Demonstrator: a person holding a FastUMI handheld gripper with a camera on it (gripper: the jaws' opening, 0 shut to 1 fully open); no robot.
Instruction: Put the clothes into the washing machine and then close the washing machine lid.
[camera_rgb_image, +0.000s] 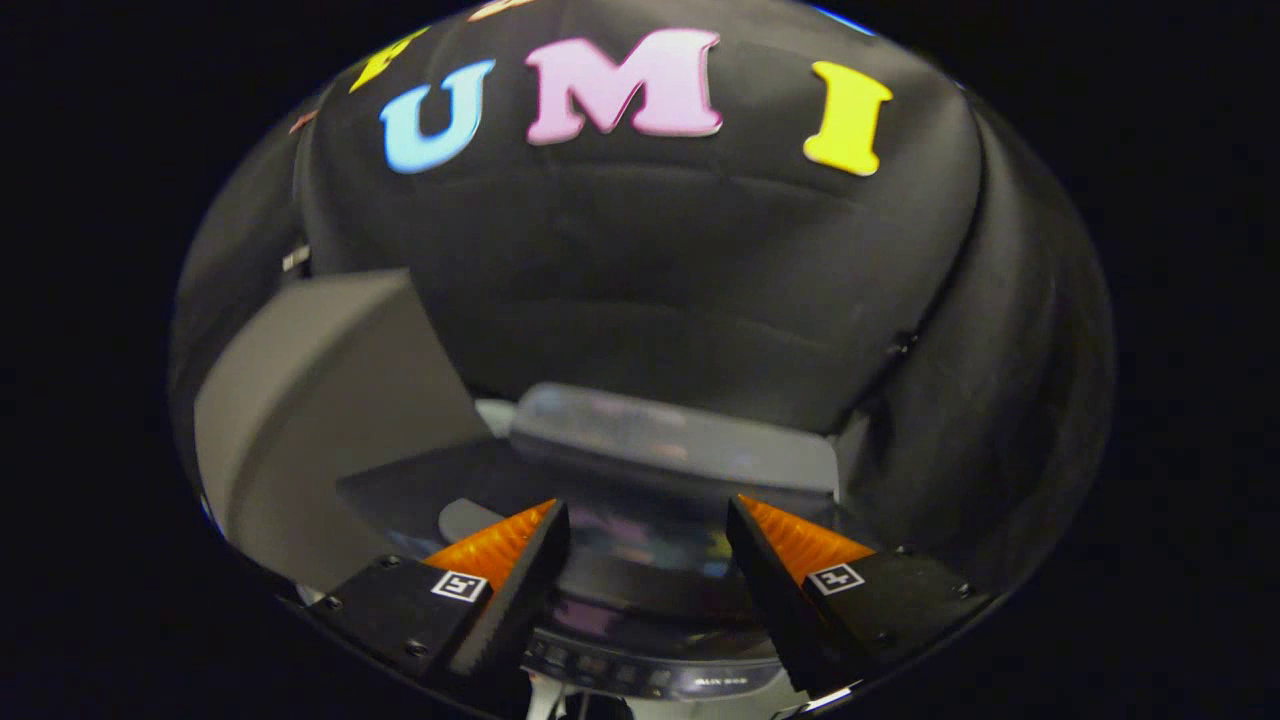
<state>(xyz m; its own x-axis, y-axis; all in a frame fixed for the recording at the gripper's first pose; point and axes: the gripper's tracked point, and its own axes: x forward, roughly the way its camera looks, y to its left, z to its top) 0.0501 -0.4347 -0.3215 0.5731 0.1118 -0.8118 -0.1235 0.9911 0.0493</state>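
Observation:
The washing machine (670, 445) is seen from above and in front, just beyond my fingers. Its dark glossy lid (640, 545) lies flat over the tub and mirrors the booth wall. A strip of buttons, the control panel (640, 680), runs along the machine's front edge beneath the fingers. My gripper (645, 505) hovers over the lid, open, with nothing between its fingers. The picture is slightly blurred.
A large plain grey panel (320, 410) stands tilted left of the machine, close to the left finger. The black cloth wall (680, 270) rises right behind the machine and curves round on the right.

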